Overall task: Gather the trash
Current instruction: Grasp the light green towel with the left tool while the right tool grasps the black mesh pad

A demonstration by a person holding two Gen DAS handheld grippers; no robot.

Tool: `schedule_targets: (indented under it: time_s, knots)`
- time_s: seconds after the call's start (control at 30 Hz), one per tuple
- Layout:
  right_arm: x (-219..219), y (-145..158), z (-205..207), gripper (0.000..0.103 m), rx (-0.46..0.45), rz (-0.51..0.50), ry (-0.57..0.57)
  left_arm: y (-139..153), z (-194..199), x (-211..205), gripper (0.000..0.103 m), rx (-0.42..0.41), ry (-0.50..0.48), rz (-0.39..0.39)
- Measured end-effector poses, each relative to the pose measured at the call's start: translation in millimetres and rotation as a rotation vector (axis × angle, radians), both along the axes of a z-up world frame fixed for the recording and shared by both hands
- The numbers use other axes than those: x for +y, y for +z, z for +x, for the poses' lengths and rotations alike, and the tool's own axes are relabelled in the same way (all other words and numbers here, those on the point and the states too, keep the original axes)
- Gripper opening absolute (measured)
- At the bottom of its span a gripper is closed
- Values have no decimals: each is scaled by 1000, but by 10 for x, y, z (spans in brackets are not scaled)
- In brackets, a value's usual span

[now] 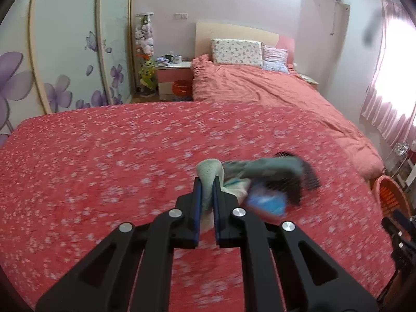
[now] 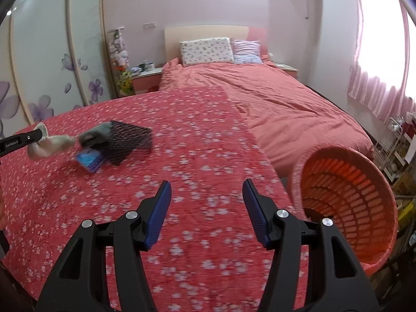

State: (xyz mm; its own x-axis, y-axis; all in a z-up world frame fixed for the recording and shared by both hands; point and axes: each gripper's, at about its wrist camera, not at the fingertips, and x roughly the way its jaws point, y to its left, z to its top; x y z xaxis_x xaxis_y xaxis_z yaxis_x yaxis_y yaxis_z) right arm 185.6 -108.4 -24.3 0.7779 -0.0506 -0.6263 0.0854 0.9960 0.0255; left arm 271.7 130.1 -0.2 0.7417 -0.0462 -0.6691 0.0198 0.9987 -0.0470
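Our left gripper point(image 1: 206, 182) clenches the pale crumpled tissue point(image 1: 209, 174) mid-table, right gripper point(image 2: 206, 191) released; next, carry it to the orange basket point(image 2: 345, 200) off the table's right edge.

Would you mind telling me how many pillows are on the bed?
2. A floral white pillow leans against the headboard, and a striped lilac pillow sits beside it on its right, touching it. Others could be hidden behind them.

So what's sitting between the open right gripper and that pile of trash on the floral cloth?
Nothing: in the right wrist view, only bare floral cloth lies between the right gripper and the trash pile.
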Motion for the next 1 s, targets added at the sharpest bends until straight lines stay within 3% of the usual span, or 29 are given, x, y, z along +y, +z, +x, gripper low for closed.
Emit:
schedule_targets:
  time_s: [0.1, 0.2, 0.4, 0.73, 0.77, 0.83, 0.93, 1.0]
  knots:
    - [82, -14, 16, 57, 6, -4, 17, -140, -5, 166, 18, 51, 20, 13]
    - [145, -34, 24, 57, 12, -6, 29, -271, -27, 266, 50, 88, 47, 7]
    - [247, -42, 39, 57, 22, -11, 44, -446, -10, 263, 54, 136, 14, -29]
    - [380, -100, 160, 57, 47, -1, 52, -627, 89, -45, 52, 168, -29, -9]
    - [391, -105, 181, 57, 50, 2, 52, -638, 90, -80, 48, 165, -32, 9]
    - [419, -117, 237, 57, 55, 12, 53, -654, 104, -118, 24, 158, -13, 80]
    - [459, -125, 344, 57, 62, 39, 56, -621, 156, 20, 13, 160, 12, 68]
    - [500, -133, 431, 57, 68, 56, 60, -590, 186, 144, 13, 145, 57, 102]
